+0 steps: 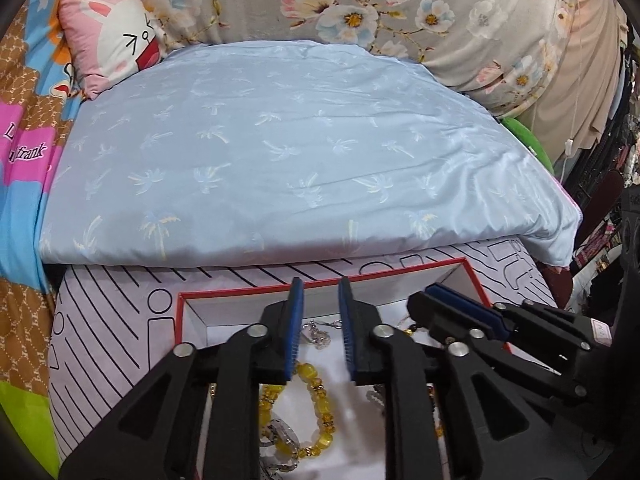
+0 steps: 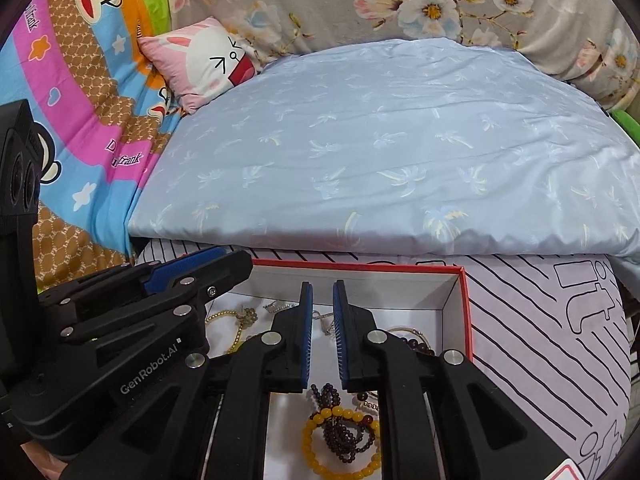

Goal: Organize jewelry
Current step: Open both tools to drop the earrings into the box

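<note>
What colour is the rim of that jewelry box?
Red. The box has white walls inside; its rim shows best in the right wrist view.

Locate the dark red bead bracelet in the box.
In the right wrist view, the dark red bead bracelet lies on the floor of the red-rimmed box, just below the right hand-held gripper, overlapping the yellow bead bracelet.

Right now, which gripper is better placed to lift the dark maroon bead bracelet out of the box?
Right. The right gripper hangs open directly over the dark maroon bead bracelet; the left gripper sits over the yellow bead bracelet.
</note>
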